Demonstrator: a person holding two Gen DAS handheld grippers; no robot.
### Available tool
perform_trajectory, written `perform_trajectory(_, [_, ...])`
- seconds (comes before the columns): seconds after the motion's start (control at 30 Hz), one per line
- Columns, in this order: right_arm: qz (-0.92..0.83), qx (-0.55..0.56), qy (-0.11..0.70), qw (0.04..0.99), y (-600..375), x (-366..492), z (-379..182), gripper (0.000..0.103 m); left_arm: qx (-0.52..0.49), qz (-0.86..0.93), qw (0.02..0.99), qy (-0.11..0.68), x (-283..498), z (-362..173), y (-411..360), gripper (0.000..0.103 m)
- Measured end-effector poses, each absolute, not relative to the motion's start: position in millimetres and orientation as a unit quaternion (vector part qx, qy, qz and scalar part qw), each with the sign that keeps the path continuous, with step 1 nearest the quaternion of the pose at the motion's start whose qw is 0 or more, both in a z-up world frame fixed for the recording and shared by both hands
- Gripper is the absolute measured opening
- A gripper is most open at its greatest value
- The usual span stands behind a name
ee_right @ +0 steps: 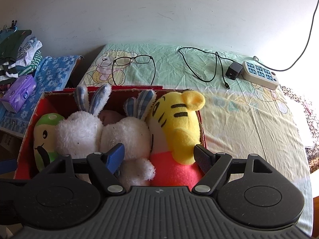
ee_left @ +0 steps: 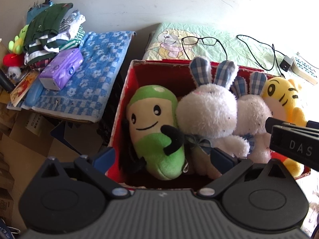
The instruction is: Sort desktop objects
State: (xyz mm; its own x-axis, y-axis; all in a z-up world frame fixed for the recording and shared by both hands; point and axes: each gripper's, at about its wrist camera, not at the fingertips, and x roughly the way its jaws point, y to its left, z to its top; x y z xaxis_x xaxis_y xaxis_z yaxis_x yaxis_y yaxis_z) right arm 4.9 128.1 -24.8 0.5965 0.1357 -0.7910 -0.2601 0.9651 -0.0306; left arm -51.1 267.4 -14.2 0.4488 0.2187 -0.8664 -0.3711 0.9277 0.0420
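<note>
A home, likely a bedroom: a surface draped in a teddy-bear print sheet against a plain white wall, folded clothes piled on a blue towel, glasses, a tissue pack, and a power strip.

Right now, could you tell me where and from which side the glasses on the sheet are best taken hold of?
Probably the bridge of the glasses, taken from above. They lie flat on the sheet with both arms unfolded toward the red box, so the bridge is a narrow, stiff spot clear of the lenses.
</note>
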Motion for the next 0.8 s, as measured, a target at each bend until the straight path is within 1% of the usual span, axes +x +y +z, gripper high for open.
perform_trajectory(0.27, [0.114,-0.066,0.436,0.890,122.8,3.3,-26.2,0.079,-0.069,0.175,0.849,0.495,-50.2,-16.6,261.9,0.102])
perform_trajectory(0.5, [0.109,-0.052,0.442,0.889,116.0,2.6,-26.5,0.079,-0.063,0.166,0.861,0.476,-50.6,-13.0,255.8,0.102])
perform_trajectory(0.8, [0.098,-0.052,0.444,0.889,113.5,0.3,-27.8,0.079,-0.061,0.155,0.856,0.489,-47.0,-21.0,256.6,0.102])
